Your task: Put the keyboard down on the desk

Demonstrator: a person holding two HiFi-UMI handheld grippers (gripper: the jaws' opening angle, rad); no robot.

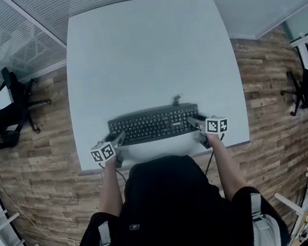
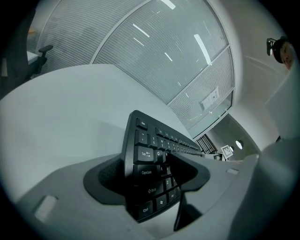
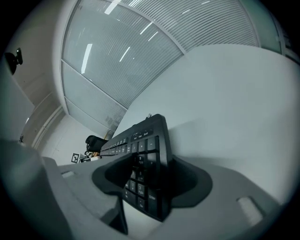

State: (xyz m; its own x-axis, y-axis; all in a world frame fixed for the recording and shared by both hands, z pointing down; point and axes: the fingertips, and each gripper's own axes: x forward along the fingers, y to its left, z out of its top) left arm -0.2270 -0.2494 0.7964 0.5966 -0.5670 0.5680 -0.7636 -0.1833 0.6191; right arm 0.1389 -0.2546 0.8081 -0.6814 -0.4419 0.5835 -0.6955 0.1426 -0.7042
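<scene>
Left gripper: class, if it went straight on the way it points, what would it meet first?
The keyboard: its left end stands between the jaws of the left gripper, so contact would likely come almost at once.

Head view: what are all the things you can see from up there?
Desk: one, white, middle of the room.
Keyboard: one, black, lying on the desk near its front edge.
Chairs: two, black, one left of the desk, one right of it.
Floor: wood-brown, all around the desk.
Left gripper: one, grey, keyboard's left end between its jaws.
Right gripper: one, grey, keyboard's right end between its jaws.
</scene>
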